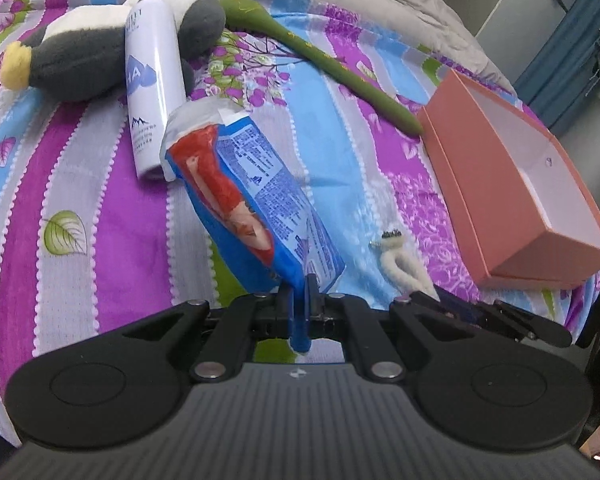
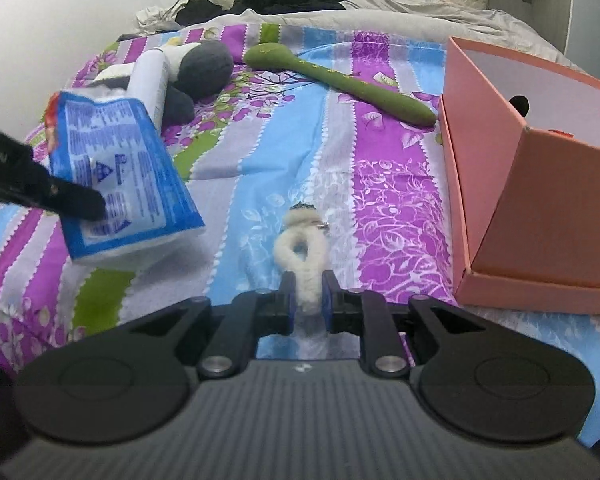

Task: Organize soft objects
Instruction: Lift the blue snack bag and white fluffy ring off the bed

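Along the left wrist view, a blue tissue pack [image 1: 244,196] with red and white print rises at a slant over the striped bedsheet [image 1: 100,208], its far end crumpled and open. The left gripper [image 1: 299,294] points forward over the bed, its jaws closed tight on the near edge of the pack, a blue flap hanging down between them. Behind the pack a white spray can [image 1: 152,80] lies across a grey and white plush toy [image 1: 100,44], and a long green soft stick [image 1: 324,60] stretches toward the pink box [image 1: 520,184], its tip just beside the box's corner. The box stands open at the right of the bed. A small white fluffy loop [image 1: 400,260] lies on the sheet between the pack and the box, with the right gripper [image 1: 440,300] at its near end

From the right wrist view, the right gripper [image 2: 308,292] points along the bed, its jaws closed on the near end of the fluffy loop [image 2: 300,252], which lies forward on the bedsheet [image 2: 380,200] with a small metal ring at its far end. At the left the left gripper [image 2: 88,204] holds the tissue pack [image 2: 124,176] clear of the sheet. The pink box [image 2: 540,200] stands near at the right, its inside white, and the green soft stick [image 2: 340,76] lies beyond, beside the plush toy [image 2: 204,68] and spray can [image 2: 152,80]
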A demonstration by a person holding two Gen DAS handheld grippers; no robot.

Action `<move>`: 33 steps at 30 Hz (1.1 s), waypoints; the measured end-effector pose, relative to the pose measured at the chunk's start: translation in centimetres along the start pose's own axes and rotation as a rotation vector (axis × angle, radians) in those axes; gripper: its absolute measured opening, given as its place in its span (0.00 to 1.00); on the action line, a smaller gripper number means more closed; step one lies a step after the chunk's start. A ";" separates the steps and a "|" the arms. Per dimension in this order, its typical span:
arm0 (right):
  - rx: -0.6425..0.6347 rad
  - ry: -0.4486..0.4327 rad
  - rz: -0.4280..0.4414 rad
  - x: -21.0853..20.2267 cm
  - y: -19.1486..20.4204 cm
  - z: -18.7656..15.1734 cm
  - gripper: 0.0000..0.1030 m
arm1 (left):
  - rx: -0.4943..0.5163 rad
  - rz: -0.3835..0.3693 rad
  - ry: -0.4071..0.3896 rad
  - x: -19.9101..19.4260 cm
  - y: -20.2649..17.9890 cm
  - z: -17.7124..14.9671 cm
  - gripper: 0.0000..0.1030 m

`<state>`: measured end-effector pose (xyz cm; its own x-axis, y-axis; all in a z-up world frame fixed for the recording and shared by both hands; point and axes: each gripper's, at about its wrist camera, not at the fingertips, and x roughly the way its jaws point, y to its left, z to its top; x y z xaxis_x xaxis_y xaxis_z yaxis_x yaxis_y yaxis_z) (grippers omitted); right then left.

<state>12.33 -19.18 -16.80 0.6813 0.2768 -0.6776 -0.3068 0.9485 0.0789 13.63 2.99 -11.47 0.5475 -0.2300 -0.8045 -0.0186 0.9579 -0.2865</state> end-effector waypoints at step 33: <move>-0.020 0.050 0.036 4.1 -1.3 1.6 0.33 | 0.091 0.046 0.000 1.7 -1.9 -0.4 0.05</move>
<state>16.63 -19.04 -18.51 0.6356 0.3021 -0.7105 -0.3437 0.9348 0.0899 14.28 0.73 -12.53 0.5479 -0.1857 -0.8157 0.0328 0.9791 -0.2009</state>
